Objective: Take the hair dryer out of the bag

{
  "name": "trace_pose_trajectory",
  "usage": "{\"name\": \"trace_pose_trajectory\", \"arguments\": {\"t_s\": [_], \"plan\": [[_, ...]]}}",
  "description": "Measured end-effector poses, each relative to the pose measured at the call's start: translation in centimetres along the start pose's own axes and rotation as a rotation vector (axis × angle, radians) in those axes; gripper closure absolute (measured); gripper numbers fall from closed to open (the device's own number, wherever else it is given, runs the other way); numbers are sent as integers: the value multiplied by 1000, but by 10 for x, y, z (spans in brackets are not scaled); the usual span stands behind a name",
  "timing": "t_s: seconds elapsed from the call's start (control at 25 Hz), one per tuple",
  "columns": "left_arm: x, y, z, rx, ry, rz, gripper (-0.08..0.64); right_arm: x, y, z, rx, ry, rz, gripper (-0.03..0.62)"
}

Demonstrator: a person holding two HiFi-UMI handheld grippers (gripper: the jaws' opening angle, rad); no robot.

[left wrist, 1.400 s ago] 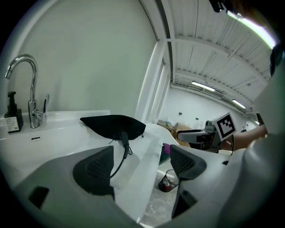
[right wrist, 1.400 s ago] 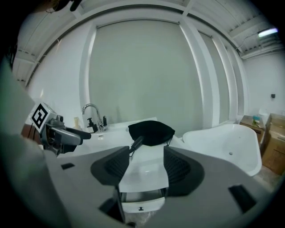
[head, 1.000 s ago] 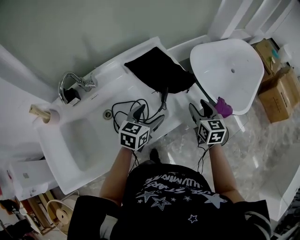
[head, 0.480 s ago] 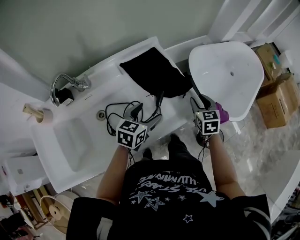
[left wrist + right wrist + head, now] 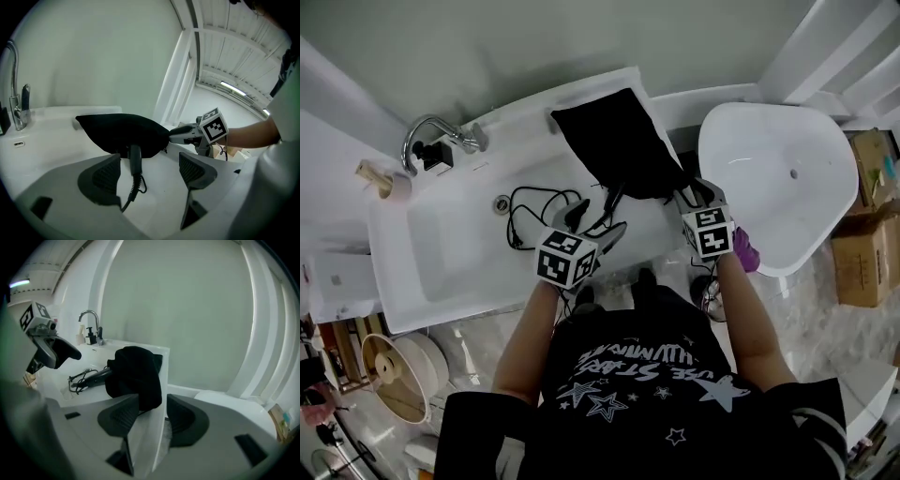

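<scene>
Hair dryer: dark, slim handle only; the head is hidden inside the black bag. It lies on the white surface, with its long axis running out of the bag's mouth toward you and slightly to your left, cord end leading. A ribbed collar joins the handle to a black cord, looped loosely on the surface near the drain. Bag: soft, matt, slumped against the back edge, with one corner hanging over the surface's right end. Your left hand-held gripper: jaws well apart, the handle lined up between them but just ahead, untouched. Your right hand-held gripper: jaws have just been opening and stand wide, the bag's overhanging corner between them, the pads not pressing on it.
</scene>
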State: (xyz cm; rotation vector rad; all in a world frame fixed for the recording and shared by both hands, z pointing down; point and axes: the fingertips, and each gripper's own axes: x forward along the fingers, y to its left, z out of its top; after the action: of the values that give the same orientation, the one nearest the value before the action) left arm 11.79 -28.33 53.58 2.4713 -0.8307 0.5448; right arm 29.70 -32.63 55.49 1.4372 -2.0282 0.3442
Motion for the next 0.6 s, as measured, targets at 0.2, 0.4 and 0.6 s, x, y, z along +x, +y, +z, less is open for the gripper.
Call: {"name": "trace_pose_trajectory", "arguments": {"t_s": [0.2, 0.4, 0.6], "plan": [[24, -2, -1, -36, 11, 51, 161, 18, 1, -2, -59, 15, 99, 402], [46, 3, 1, -56, 27, 95, 161, 27, 1, 5, -100, -20, 158, 467], [64, 11, 5, -51, 44, 130, 161, 31, 1, 14, -106, -70, 186, 557]]}}
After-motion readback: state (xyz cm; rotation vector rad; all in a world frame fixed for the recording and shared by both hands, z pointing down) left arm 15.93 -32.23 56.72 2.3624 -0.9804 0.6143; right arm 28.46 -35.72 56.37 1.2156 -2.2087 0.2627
